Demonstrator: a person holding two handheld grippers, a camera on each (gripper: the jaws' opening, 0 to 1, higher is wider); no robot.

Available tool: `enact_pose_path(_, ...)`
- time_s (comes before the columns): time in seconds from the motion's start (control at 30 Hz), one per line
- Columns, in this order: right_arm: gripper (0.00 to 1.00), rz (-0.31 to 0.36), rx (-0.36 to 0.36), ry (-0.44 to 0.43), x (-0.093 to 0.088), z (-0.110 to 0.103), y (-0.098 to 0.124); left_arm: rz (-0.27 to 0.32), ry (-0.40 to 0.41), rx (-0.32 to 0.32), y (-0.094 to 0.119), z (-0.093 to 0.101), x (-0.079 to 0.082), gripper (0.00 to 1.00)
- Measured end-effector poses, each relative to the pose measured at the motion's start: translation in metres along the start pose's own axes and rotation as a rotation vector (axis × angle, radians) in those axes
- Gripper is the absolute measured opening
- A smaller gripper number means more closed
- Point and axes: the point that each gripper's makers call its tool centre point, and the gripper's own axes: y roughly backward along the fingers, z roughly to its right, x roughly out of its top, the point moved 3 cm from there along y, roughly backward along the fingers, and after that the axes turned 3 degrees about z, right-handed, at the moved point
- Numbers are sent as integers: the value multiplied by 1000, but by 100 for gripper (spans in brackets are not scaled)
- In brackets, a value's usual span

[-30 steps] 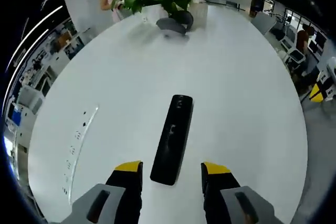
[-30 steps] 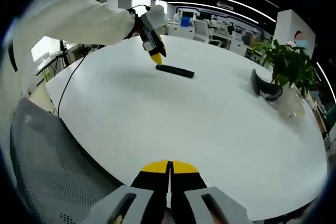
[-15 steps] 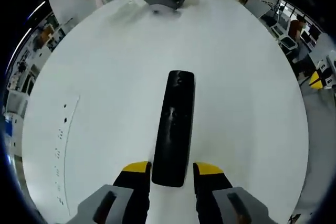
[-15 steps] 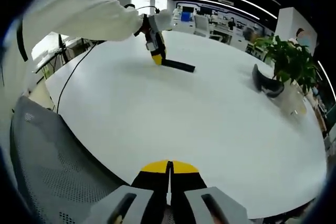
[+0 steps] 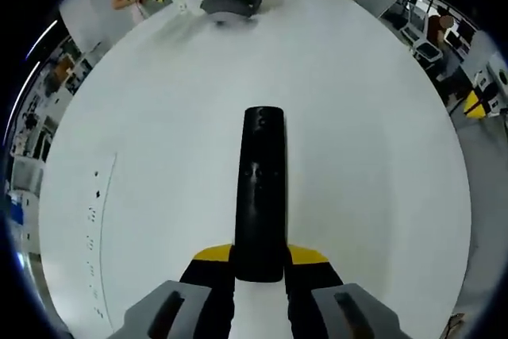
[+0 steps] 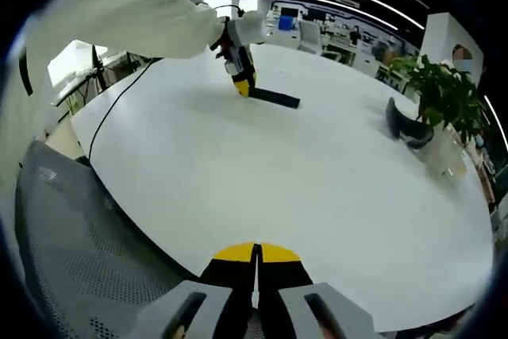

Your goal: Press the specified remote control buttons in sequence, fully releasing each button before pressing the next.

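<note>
Left gripper view: the left gripper (image 5: pixel 259 258) clamps its yellow-tipped jaws on the near end of a long, glossy black remote (image 5: pixel 259 190), flat on a smooth white round table (image 5: pixel 365 117) with wide bare surface around. Right gripper view: the right gripper (image 6: pixel 256 255), jaws pressed together and empty, hangs at the table's near edge above a grey mesh chair (image 6: pixel 71 244).

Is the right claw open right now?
No: in the right gripper view the right claw has its yellow-tipped jaws pressed together over the white table, holding nothing.
</note>
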Motion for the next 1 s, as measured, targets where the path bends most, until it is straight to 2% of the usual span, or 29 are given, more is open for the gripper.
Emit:
enact_pose_path(0.13,0,2,-2,-3,0,1,0,-32,-12,0,-1,7,0,23)
enact_pose_path(0.33,0,-3,1,2,1,2,0,-47,-7,2,0,24,-1,23)
enact_pose_path(0.57,0,6,6,13,3,0,1,-43,24,15,3,51,-4,23)
enact_pose_path(1.0,0,23,4,14,5,0,0,-16,68,28,6,115,-10,23)
